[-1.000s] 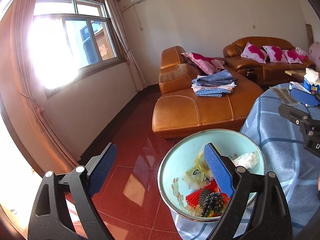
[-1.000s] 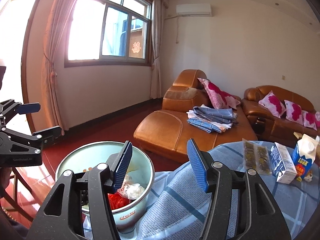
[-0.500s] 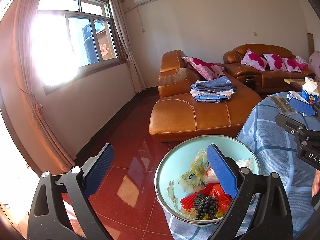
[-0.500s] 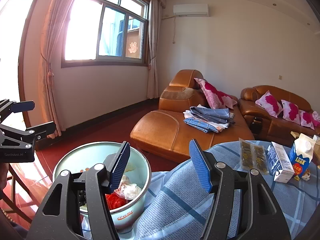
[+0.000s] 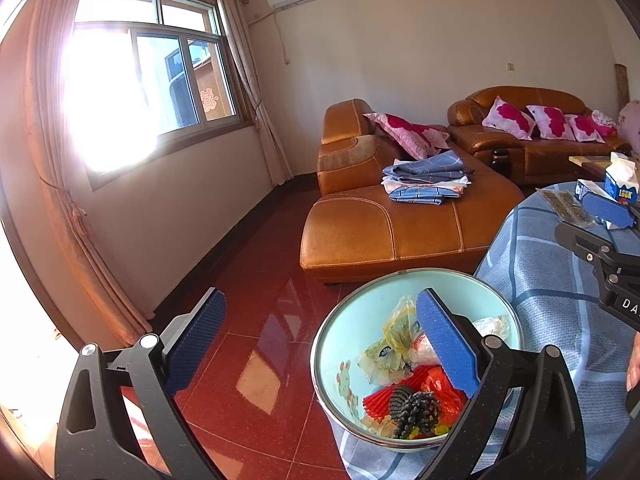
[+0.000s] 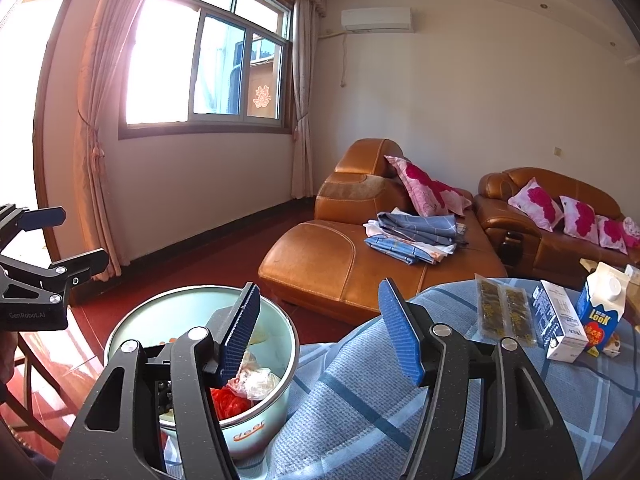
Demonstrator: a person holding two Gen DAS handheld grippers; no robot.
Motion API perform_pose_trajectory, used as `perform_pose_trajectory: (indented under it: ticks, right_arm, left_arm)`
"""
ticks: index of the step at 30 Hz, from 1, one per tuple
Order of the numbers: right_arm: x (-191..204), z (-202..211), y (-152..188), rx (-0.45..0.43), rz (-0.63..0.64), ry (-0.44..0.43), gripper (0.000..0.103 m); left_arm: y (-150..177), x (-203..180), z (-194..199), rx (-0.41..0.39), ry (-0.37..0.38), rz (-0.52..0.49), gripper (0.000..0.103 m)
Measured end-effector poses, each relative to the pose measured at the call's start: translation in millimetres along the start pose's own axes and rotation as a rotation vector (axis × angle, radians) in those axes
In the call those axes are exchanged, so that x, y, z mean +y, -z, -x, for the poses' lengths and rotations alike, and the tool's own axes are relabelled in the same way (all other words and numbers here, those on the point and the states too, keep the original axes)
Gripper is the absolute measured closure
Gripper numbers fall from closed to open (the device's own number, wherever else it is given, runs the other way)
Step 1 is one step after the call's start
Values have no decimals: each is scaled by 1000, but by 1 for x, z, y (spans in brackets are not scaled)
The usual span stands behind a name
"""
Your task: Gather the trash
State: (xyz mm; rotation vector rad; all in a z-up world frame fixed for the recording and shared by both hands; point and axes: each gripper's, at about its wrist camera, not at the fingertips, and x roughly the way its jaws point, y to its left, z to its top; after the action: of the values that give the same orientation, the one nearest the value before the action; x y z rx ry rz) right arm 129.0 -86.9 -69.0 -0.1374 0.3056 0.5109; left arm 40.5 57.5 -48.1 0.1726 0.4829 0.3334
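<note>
A pale blue-green bowl (image 5: 360,320) stands at the edge of the table with the blue checked cloth (image 5: 552,280). It holds trash (image 5: 400,360): crinkled plastic bags, red wrappers and a dark bunch. My left gripper (image 5: 320,302) hovers over the bowl's left rim, open wide and empty. In the right wrist view my right gripper (image 6: 319,292) is open and empty too, just right of the bowl (image 6: 248,432). Snack packets (image 6: 504,312), a white box (image 6: 558,320) and a blue milk carton (image 6: 600,308) lie farther right on the cloth.
A brown leather sofa (image 5: 380,232) with folded clothes (image 5: 424,178) and pink cushions stands beyond the table. Red tiled floor (image 5: 256,272) lies left of the bowl, under a bright window. A person's hand (image 5: 634,360) shows at the right edge.
Both pairs of jaws stand slightly wider than a second ago. Neither hand has moved and the bowl's contents look the same.
</note>
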Motion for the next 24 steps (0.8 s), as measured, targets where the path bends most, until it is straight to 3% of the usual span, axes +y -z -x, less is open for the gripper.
perform_pose_trajectory:
  ticks: [24]
  right_arm:
    - [-1,1,0,-1,-2,1,40]
  left_arm:
    - [2,1,-2,3,0,1,7]
